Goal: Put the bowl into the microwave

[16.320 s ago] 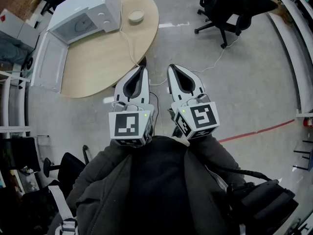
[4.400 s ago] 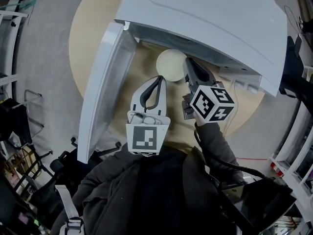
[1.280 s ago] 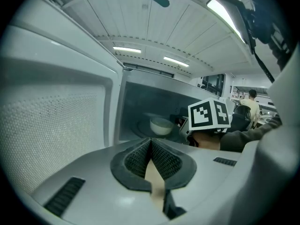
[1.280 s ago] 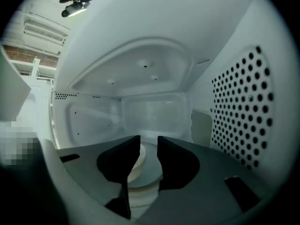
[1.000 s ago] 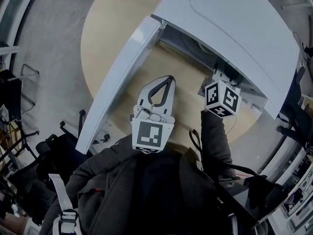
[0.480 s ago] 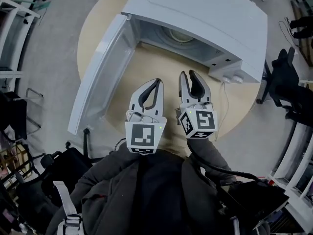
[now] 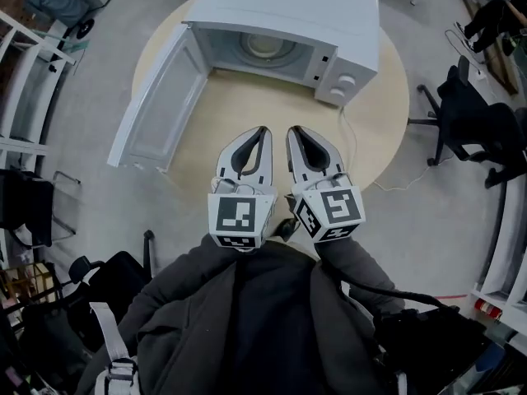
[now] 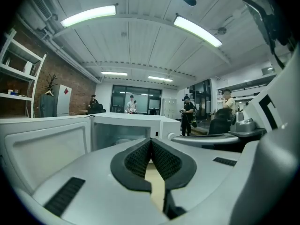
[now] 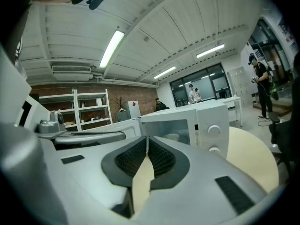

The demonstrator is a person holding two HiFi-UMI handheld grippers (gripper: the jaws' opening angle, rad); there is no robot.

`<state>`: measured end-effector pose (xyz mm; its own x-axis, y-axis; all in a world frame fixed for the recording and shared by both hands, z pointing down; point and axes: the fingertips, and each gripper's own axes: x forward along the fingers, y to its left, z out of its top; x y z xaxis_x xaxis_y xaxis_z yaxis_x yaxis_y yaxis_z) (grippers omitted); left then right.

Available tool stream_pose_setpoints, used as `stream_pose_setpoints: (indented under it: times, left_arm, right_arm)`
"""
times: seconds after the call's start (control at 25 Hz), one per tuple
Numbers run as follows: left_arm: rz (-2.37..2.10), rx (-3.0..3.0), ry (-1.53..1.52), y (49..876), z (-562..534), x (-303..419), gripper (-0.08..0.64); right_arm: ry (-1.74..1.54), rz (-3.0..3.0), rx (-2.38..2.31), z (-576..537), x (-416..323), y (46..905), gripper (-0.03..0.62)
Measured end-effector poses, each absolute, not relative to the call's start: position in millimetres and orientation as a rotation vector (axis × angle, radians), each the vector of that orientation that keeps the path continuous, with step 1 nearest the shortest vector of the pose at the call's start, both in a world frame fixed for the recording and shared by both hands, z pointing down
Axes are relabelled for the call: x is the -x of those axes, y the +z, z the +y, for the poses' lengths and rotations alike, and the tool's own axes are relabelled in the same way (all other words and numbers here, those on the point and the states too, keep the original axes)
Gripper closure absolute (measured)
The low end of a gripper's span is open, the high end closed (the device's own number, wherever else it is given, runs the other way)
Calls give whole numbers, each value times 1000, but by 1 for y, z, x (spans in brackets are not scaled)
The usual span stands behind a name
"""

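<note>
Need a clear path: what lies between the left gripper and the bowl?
Only bare tabletop, then the microwave with its open front, between the left gripper and the bowl; the head view shows it.

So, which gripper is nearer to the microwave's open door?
Left. The left gripper is below and right of the door in the head view; the right gripper, fingers just closed on nothing, is farther right.

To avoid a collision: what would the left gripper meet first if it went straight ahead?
Probably the open white microwave: the left gripper aims into its cavity, near the pale round bowl; depth is unclear.
</note>
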<state>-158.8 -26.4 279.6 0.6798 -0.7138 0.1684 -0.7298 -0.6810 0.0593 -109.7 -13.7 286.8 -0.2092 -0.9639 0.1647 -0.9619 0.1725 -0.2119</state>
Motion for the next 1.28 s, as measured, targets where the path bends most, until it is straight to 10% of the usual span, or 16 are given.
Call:
stream_pose_setpoints:
  times: [1.28]
  left_arm:
    - [-1177, -2930, 162, 235, 42, 140, 551]
  right_arm:
    - [-273, 2357, 1944, 56, 96, 247, 586]
